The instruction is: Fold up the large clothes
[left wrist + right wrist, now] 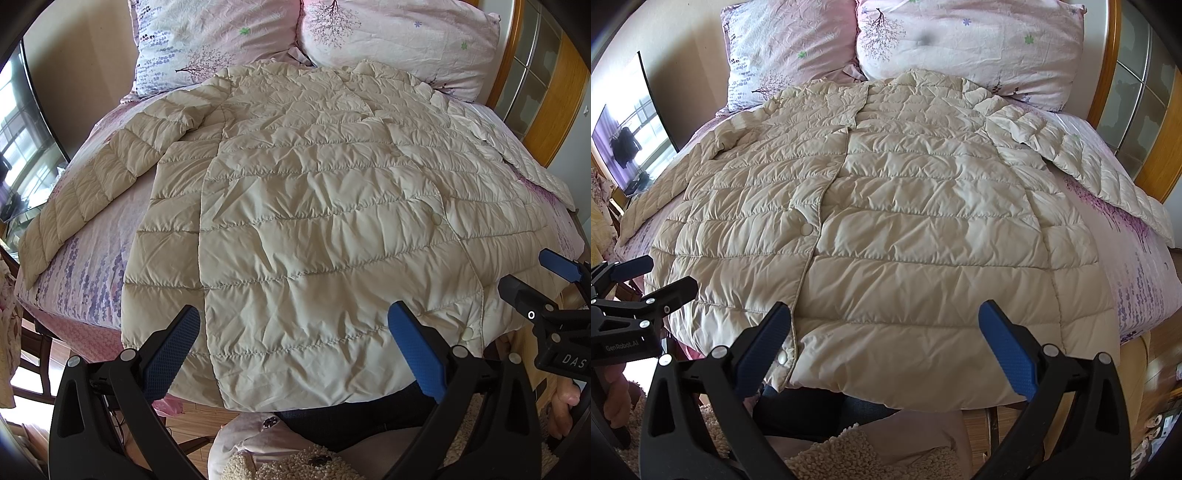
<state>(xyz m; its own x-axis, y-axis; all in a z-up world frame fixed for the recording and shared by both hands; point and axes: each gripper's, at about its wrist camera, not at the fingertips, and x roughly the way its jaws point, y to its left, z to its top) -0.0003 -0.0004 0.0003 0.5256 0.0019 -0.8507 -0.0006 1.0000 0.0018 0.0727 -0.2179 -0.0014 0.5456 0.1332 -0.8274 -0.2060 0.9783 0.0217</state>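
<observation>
Left gripper hanging over the hem with its blue-padded fingers spread wide, gripping nothing; right gripper doing likewise, jaws wide apart and empty; "GenRobot.AI" reading on the left tool's body in the right wrist view, "DAS" on the right tool's in the left; cream quilted jacket lying flat, snapped shut, on the floral bedsheet, sleeves spreading outward; two pillows resting beyond the collar.
</observation>
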